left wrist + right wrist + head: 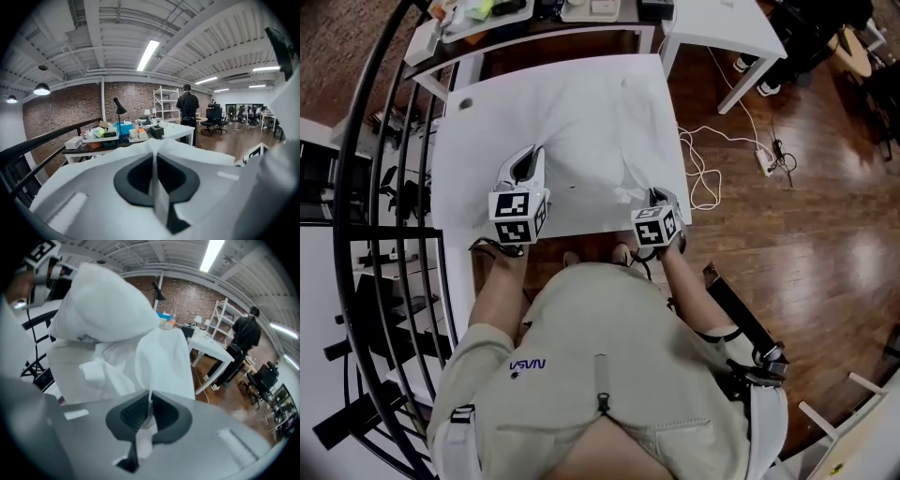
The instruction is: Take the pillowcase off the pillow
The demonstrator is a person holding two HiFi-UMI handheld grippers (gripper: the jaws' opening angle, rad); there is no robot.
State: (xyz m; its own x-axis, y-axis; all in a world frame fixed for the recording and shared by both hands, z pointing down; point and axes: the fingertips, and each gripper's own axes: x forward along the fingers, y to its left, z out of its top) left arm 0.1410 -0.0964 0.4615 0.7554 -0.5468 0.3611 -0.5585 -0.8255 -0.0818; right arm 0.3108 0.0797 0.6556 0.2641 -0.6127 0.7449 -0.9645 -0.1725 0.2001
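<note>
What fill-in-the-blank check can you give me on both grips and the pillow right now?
The left gripper is ____ on a fold of the pillowcase. The right gripper pinches the same ____ fabric. The pillow lies on a white ____.
Missing words: shut; white; table.

The pillowcase on the white table conceals its contents; beyond the table, a cluttered desk is cut off at the top edge, its items unidentifiable.
</note>
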